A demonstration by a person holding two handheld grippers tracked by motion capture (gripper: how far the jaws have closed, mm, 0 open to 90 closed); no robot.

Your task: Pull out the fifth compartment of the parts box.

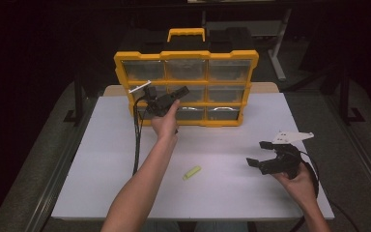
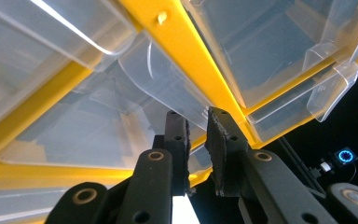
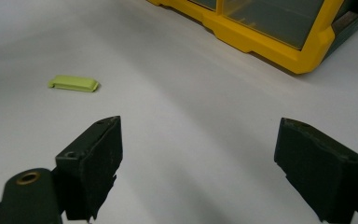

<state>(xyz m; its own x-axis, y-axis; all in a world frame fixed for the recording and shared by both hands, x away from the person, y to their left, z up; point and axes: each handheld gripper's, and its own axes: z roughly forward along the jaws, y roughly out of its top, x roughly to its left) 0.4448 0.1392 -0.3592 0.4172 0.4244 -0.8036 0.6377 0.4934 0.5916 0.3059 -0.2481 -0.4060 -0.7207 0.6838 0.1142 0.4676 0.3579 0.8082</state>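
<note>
- High view: left gripper [image 1: 181, 92] is up at the yellow organizer [image 1: 252, 89], far centre of the table [image 1: 101, 164], by the middle-row drawers.
- Left gripper view: jaws nearly together, pinching the lip of a clear drawer [image 2: 163, 79] w/ a thin gap left.
- Step looks like pulling that drawer out: keep the pinch firm, pull straight toward the near edge, no twist, or the organizer may tip.
- Right gripper [image 1: 259, 153] sits near right, jaws spread wide, holding nothing.
- Green piece [image 1: 192, 172] lies near centre, well apart from both.
</note>
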